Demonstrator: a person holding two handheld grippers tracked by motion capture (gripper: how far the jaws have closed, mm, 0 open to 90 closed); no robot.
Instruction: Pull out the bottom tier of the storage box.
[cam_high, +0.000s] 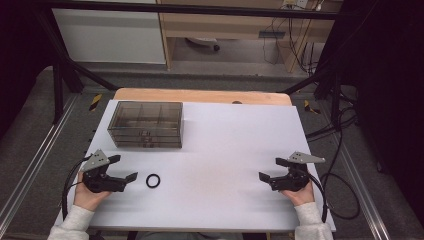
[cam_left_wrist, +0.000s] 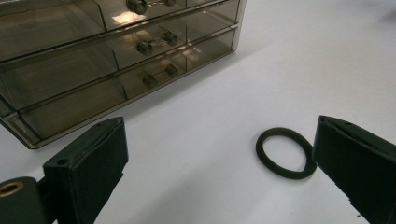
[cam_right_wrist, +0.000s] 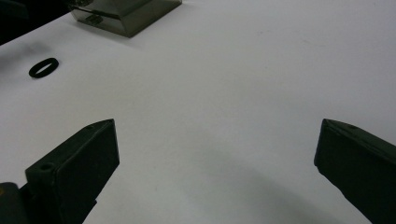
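While you held both grippers wide open, your left gripper (cam_high: 125, 168) sat just beside the black ring (cam_high: 153, 180).

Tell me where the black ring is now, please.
In the high view the ring lies flat on the white table, at its near left, just right of the open left gripper and in front of the drawer box.

High view looks down; both gripper views share the black ring (cam_left_wrist: 285, 153)
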